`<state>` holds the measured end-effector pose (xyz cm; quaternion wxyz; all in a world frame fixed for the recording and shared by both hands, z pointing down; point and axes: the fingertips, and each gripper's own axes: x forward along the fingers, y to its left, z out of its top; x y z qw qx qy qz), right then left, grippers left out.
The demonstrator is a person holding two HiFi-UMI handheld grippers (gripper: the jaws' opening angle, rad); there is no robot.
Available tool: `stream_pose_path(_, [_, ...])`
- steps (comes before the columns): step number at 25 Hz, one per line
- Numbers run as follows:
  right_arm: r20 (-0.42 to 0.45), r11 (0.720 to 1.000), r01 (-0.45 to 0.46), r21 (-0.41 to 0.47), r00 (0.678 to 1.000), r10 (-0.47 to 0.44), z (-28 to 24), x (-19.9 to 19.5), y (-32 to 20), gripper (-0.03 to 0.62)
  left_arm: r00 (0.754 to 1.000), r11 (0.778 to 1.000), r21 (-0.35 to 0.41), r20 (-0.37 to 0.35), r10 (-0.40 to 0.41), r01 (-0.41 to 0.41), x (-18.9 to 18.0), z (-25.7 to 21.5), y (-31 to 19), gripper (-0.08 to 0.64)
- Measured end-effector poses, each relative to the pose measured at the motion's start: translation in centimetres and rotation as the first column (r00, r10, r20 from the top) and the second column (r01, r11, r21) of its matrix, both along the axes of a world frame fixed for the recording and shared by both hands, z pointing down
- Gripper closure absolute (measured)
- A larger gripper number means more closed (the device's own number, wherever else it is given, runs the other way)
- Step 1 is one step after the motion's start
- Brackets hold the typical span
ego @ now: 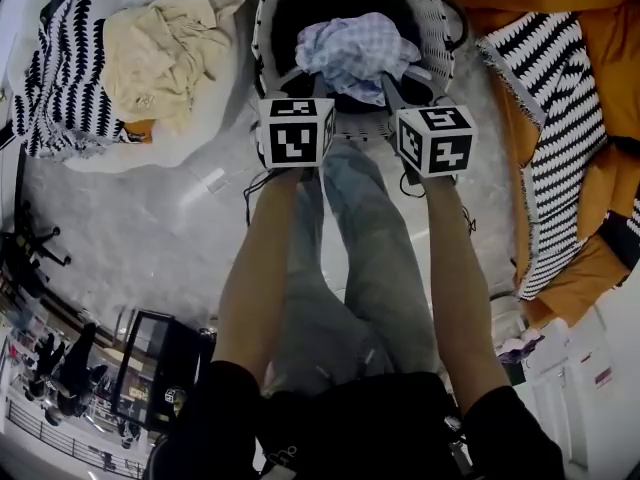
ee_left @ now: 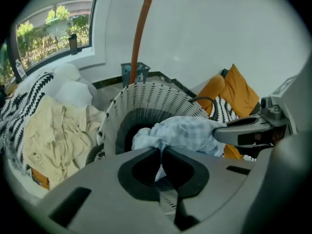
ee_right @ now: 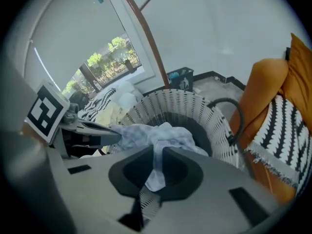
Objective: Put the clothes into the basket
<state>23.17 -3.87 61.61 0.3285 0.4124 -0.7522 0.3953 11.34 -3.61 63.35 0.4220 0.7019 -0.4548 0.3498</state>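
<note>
Pinching checked garment [ego: 355,53] over basket [ego: 440,28]: right gripper [ee_right: 156,152] jaws near-closed on fold, left gripper [ee_left: 161,151] apparently likewise.

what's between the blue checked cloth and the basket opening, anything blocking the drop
Nothing visible does. The blue checked cloth hangs right over the open mouth of the white basket, held by the left gripper and the right gripper, both with jaws shut on it. The basket's inside looks dark, with nothing else showing.

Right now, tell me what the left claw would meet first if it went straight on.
Likely the dark inside of the white basket: the left claw, shut on the pale checked garment, points into its mouth; depth is unclear.
</note>
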Motion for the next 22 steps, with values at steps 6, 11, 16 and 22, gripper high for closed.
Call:
stream_pose_path(6, [-0.1, 0.996, -0.049, -0.08, 0.994, 0.041, 4.5, 1.7, 1.4, 0.558, 0.985, 0.995, -0.071, -0.162, 0.057, -0.069, 2.9, 2.5, 2.2, 0.466])
stream_pose_path(11, [-0.206, 0.999, -0.011, -0.043, 0.979, 0.002, 4.4, 2.1, 1.4, 0.442, 0.981, 0.999, -0.046, -0.192, 0.018, -0.027, 1.6, 1.5, 2.8, 0.402])
stream_pose_path(16, [-0.203, 0.999, 0.038, 0.037, 0.979, -0.03, 1.6, -0.9, 0.2, 0.451, 0.963, 0.986, 0.129, -0.262, -0.067, 0.103, -2.5, -3.9, 0.8, 0.402])
stream_pose_path(22, [-0.097, 0.974, 0.168, 0.15, 0.983, -0.154, -1.9, -9.5, -2.2, 0.454, 0.957, 0.932, 0.255, -0.198, -0.211, 0.258, -10.6, -6.9, 0.0, 0.402])
